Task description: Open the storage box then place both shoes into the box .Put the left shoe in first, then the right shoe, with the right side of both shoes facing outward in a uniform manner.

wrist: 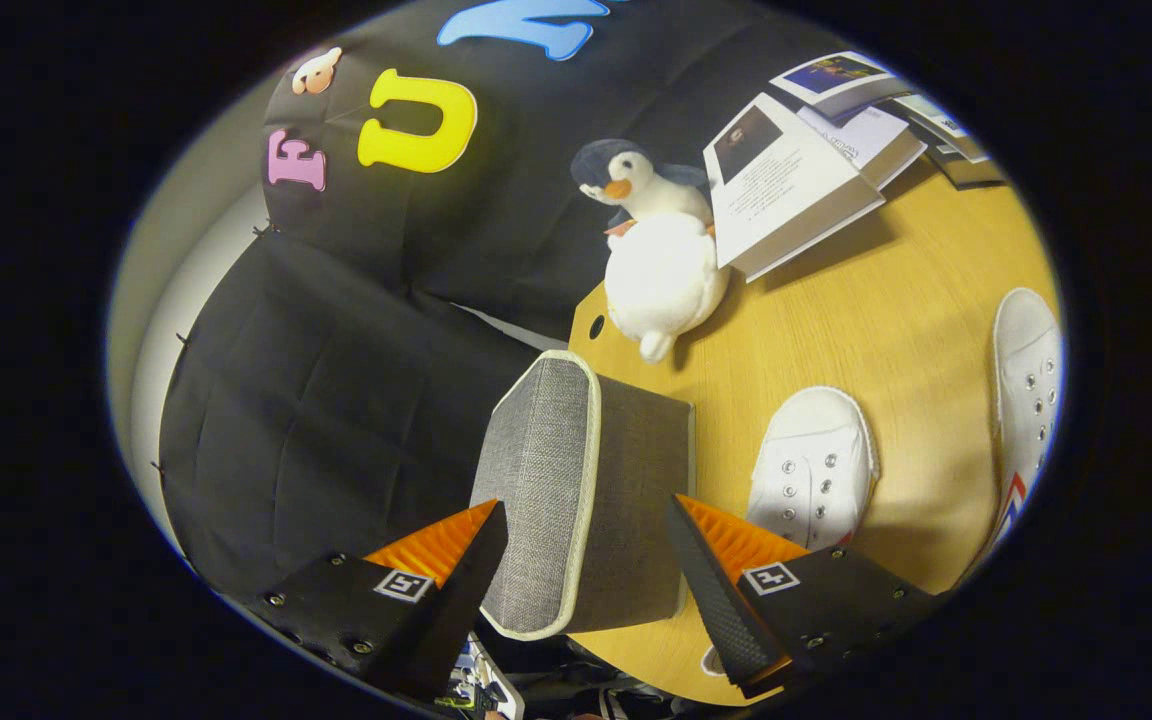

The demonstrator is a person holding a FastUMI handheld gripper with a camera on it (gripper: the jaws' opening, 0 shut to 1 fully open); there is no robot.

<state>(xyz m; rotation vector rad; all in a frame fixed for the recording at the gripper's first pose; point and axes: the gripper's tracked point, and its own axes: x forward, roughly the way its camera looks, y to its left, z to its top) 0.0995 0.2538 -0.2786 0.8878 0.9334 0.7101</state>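
You've got one storage box [586,490]; two shoes, one [816,465] just past the fingers, the other [1028,375] farther out; one plush penguin [656,250]; several books [796,180], number unclear; one gripper [586,570], fingers spread.

Grey storage box [586,490], white shoes [814,465]

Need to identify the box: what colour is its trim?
Cream trim on grey fabric storage box, gripper view.

Staged recording booth, black cloth wall [336,400], wooden table [896,330] (plush penguin [661,260], books [796,180])
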